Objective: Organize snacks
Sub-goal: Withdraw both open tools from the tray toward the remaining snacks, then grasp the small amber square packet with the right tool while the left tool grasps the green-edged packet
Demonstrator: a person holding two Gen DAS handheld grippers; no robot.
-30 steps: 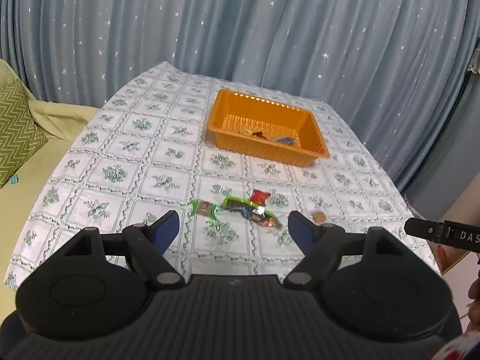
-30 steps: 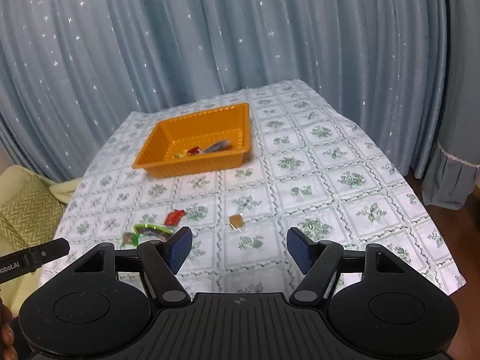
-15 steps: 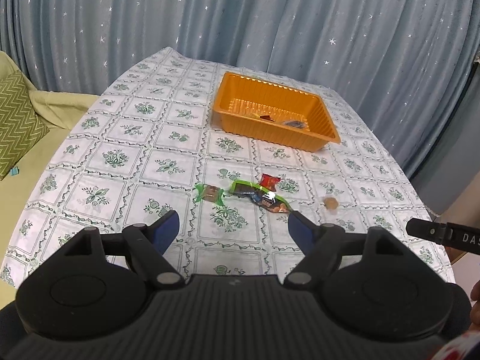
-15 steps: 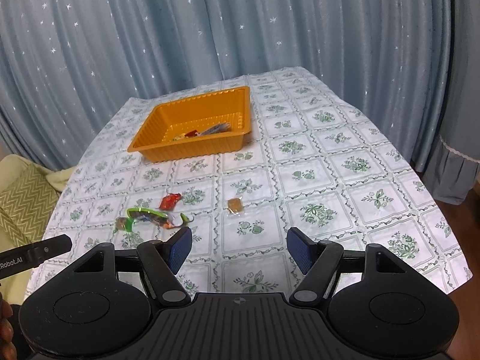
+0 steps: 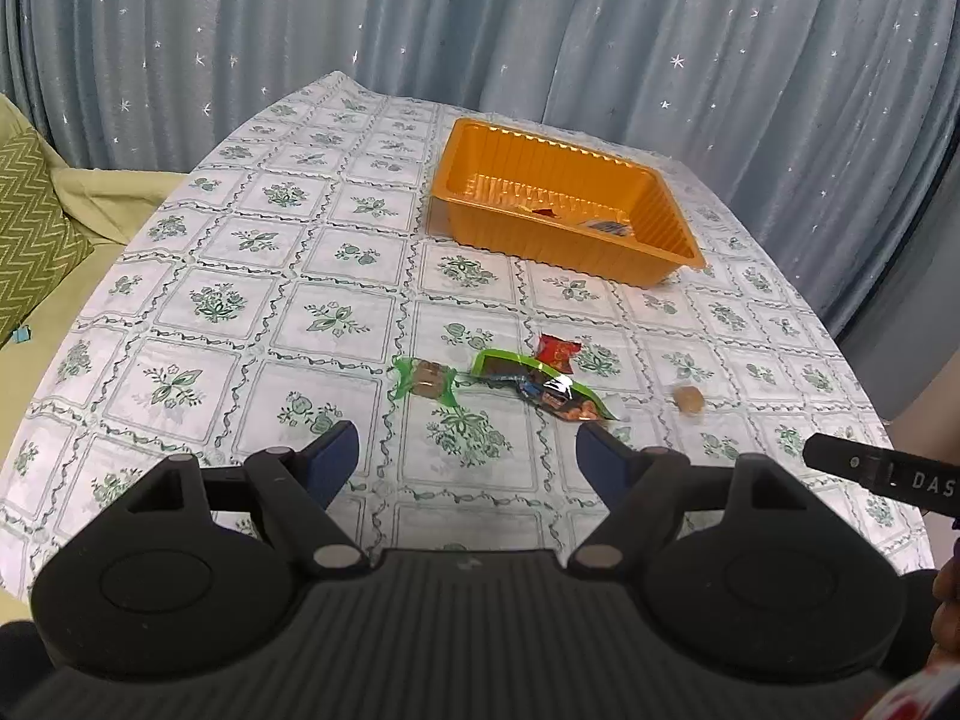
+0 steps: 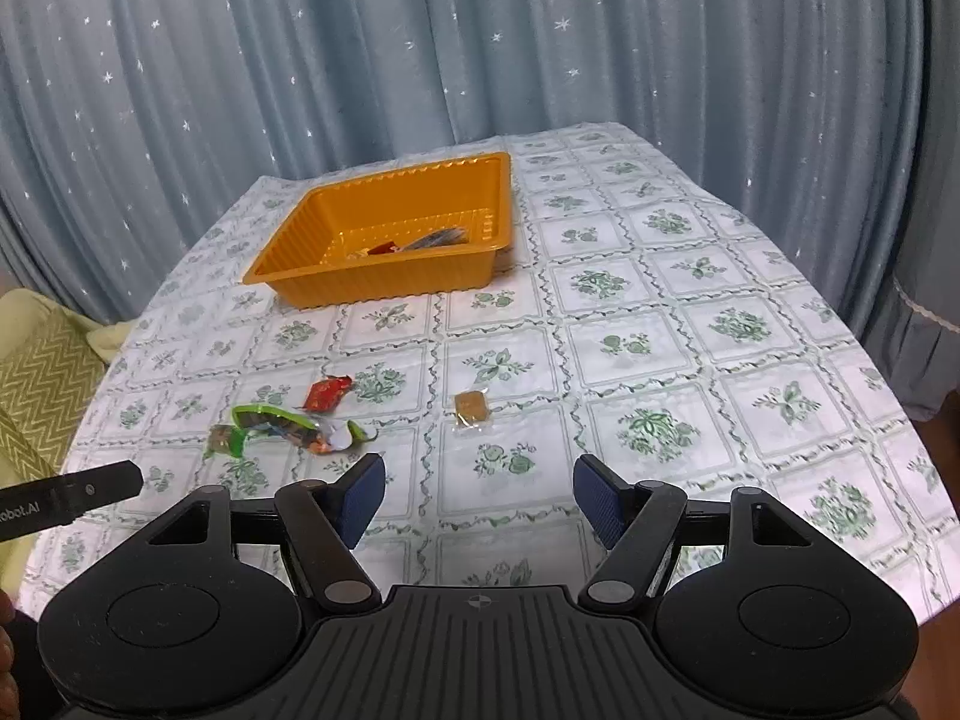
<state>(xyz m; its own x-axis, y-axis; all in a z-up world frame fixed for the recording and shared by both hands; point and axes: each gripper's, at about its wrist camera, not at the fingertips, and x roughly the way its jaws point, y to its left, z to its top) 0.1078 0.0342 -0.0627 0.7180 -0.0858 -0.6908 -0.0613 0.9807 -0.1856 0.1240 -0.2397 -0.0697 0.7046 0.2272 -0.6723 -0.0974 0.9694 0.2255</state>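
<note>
Four snacks point(image 5: 528, 381) lie loose on the counter point(image 5: 336, 324): light, crinkly, probably slippery; pinch mid-wrapper. Both tongs, left point(image 5: 467, 456) and right point(image 6: 479, 489), stand apart, empty.

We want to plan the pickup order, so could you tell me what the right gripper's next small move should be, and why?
Probably lower the right gripper onto the small brown candy. Its jaws stand open and empty, the candy lies alone just ahead of them, and the orange tray already holds a few snacks.

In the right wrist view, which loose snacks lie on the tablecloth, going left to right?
Small green-wrapped snack → long green packet → red packet → small brown candy.
</note>
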